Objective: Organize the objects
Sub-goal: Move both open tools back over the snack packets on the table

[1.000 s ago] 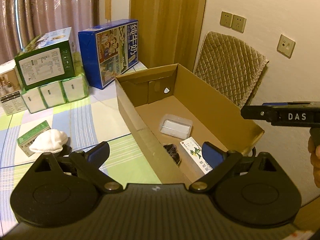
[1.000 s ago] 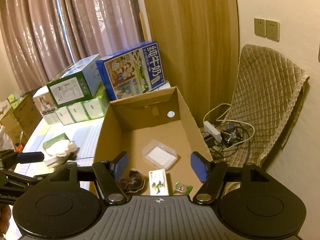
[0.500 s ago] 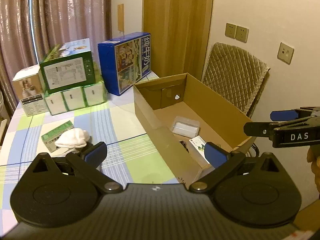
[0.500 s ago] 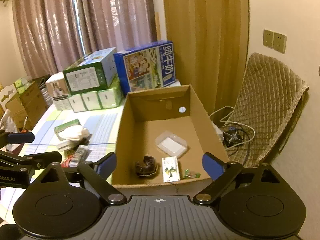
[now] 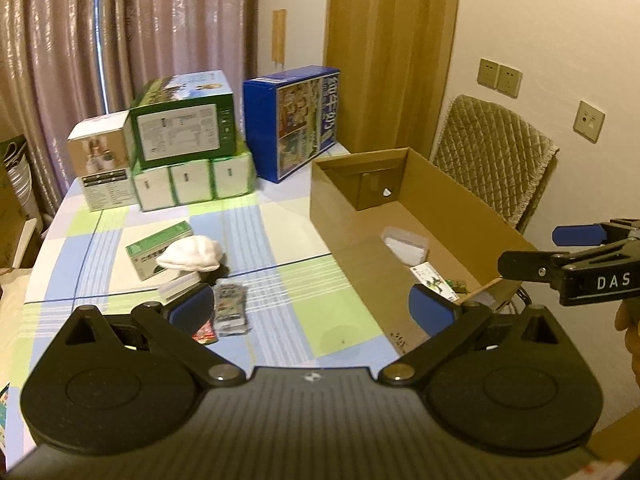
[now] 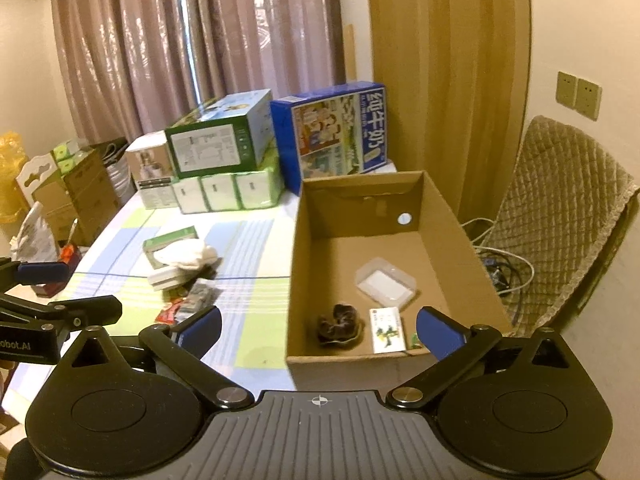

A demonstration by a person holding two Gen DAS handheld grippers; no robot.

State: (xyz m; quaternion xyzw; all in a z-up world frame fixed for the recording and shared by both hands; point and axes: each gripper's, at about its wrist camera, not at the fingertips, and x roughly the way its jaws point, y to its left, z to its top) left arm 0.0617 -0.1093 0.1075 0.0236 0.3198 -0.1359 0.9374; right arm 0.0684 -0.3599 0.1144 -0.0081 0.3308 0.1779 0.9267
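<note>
Both my grippers have drawn back and up from the cardboard box over the last second: earlier the box filled each view, now most of the tabletop shows. My left gripper hangs with its jaws spread wide and nothing between them; my right gripper is the same, released and carrying nothing.

Contents of the box, which stands along the right edge of the tabletop: a clear plastic container mid-floor, a dark crumpled item and a small white carton with green print at the near end, plus a small green wrapper in the near right corner (partly hidden by my jaw).

Still loose toward the near left part of the tabletop: a green flat box with a white cloth bundle lying on it, a white flat case just beside them, a grey packet and a red sachet at the near edge of the cluster.

My judgement: a deposit appears complete, the task is roughly half done, and the retreat positions me to pick from the loose cluster next. The stacked cartons at the far edge seem to be mere storage.
</note>
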